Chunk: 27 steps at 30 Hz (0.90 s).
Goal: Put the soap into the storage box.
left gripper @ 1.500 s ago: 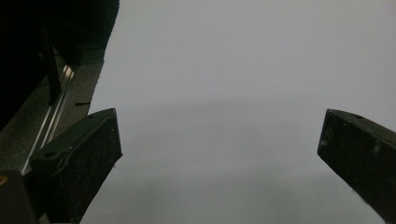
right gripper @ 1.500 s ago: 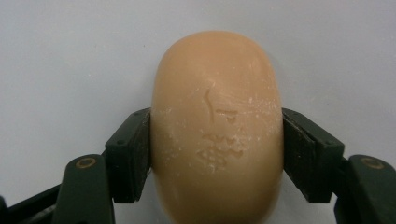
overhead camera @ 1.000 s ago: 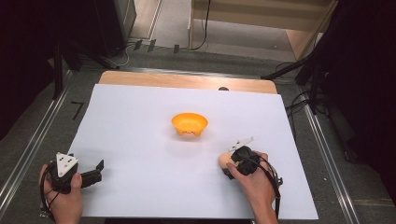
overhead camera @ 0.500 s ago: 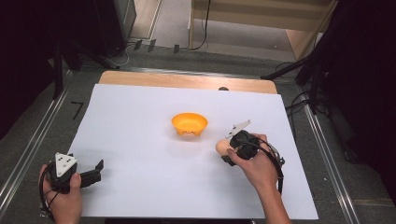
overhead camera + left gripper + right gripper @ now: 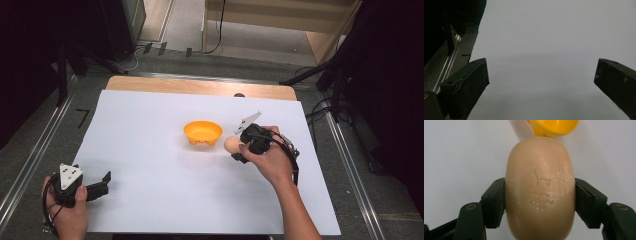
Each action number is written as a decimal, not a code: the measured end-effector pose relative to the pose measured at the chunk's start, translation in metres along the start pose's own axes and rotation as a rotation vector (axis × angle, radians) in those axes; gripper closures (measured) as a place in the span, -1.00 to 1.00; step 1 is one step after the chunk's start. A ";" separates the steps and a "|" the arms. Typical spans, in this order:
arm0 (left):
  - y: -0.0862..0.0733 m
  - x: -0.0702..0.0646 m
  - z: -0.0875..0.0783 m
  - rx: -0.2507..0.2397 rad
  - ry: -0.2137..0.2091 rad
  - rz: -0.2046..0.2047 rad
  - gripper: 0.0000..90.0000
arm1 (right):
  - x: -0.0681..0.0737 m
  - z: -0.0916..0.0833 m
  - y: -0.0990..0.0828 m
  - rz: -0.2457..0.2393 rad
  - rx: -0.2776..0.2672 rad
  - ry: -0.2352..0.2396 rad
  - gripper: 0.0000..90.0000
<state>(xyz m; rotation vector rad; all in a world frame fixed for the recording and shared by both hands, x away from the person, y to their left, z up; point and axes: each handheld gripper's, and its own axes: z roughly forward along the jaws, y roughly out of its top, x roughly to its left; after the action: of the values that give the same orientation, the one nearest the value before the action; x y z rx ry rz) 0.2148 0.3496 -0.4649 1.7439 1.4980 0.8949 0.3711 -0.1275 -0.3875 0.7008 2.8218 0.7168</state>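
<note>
The smooth, tan, oval bar of soap, with faint stamped marks and white scuffs on its face, sits pinched between the two black jaws of the right gripper, whose pads press on its left and right flanks while both rounded ends stick out past them. In the high view the bar of soap is held just beside the small, round, orange plastic bowl, on the side nearer the person's right hand, apart from the bowl's rim and off the sheet. The right gripper points toward the bowl, its grey three-cornered plate tilting up on the far side. In the right gripper view the yellow-orange rim of the bowl shows just beyond the soap's far end. The bowl stands upright near the middle of the large white paper sheet, which covers most of the pale wooden table. Well apart from the bowl, at the sheet's near corner on the person's left, the left gripper rests in the left hand, its jaws spread wide with nothing between them; the left gripper view shows those two black jaws far apart over bare white paper, with a metal rail along the sheet's edge.
</note>
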 end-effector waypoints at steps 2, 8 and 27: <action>0.000 0.000 0.000 -0.001 -0.001 0.000 -1.00 | -0.001 0.001 0.005 -0.031 -0.003 0.002 -0.26; 0.000 0.000 0.000 -0.001 -0.003 0.000 -1.00 | -0.008 0.002 0.027 -0.090 -0.014 0.017 -0.26; -0.001 0.000 -0.001 -0.015 -0.006 0.003 -1.00 | -0.014 0.022 0.071 -0.220 -0.025 0.070 -0.26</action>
<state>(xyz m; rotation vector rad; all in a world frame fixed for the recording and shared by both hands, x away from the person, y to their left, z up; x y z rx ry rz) 0.2135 0.3496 -0.4649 1.7375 1.4818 0.8996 0.4179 -0.0695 -0.3722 0.3593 2.8859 0.7487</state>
